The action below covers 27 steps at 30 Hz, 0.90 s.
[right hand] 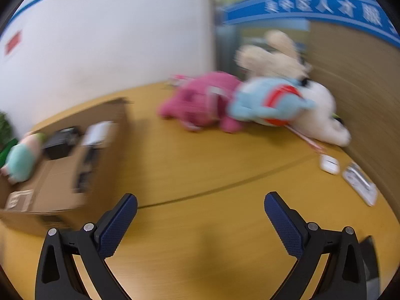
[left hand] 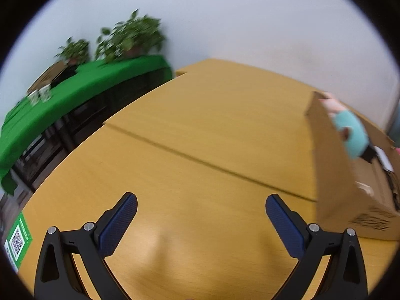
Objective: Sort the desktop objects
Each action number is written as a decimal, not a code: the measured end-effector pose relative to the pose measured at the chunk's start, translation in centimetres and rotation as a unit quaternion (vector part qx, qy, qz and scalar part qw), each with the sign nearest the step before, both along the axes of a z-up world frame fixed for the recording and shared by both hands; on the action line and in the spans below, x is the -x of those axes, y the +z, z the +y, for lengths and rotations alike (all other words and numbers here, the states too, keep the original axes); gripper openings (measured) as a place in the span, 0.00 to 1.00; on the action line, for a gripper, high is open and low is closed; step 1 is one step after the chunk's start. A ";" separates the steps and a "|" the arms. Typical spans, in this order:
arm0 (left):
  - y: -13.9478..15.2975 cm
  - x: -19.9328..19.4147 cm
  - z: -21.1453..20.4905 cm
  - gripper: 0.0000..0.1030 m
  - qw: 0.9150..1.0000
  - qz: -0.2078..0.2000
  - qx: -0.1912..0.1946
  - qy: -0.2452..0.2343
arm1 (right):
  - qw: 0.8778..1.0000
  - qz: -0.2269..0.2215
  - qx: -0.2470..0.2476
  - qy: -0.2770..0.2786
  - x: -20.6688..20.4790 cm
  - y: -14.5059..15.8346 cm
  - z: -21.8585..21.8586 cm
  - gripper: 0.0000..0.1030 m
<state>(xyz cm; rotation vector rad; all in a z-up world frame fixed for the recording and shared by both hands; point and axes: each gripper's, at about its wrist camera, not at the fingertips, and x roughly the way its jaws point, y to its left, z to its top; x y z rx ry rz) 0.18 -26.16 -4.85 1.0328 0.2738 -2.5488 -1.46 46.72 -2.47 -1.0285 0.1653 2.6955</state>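
A cardboard box point(right hand: 62, 172) stands on the wooden table at the left of the right wrist view, with a teal and pink plush toy point(right hand: 21, 158) and a black item point(right hand: 61, 141) in it. The box point(left hand: 342, 175) and the teal plush point(left hand: 353, 135) also show at the right of the left wrist view. A pile of plush toys lies at the far right: a pink one point(right hand: 202, 100), a light blue one point(right hand: 267, 102), a white one point(right hand: 322, 115) and a cream one point(right hand: 272, 55). My right gripper point(right hand: 200, 205) is open and empty above bare table. My left gripper point(left hand: 201, 206) is open and empty over bare table.
A small white case point(right hand: 330, 163) and a flat white packet point(right hand: 360, 183) lie by the wooden partition point(right hand: 362, 87) at right. A green-covered table point(left hand: 75, 92) with potted plants point(left hand: 132, 37) stands beyond the desk's left edge. A green QR sticker point(left hand: 17, 240) sits at the desk's near left corner.
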 end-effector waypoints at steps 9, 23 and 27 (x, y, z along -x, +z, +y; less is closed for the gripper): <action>-3.9 2.0 -2.6 0.99 0.997 -0.069 -0.015 -0.020 | 0.993 -0.085 0.053 -0.070 2.8 -5.8 8.8 1.00; -4.4 3.7 -3.0 1.00 0.996 -0.081 -0.015 -0.032 | 0.991 -0.106 0.035 -0.075 3.7 -6.9 8.1 1.00; -4.5 3.7 -2.9 1.00 0.996 -0.081 -0.015 -0.032 | 0.991 -0.106 0.034 -0.075 3.8 -7.2 8.0 1.00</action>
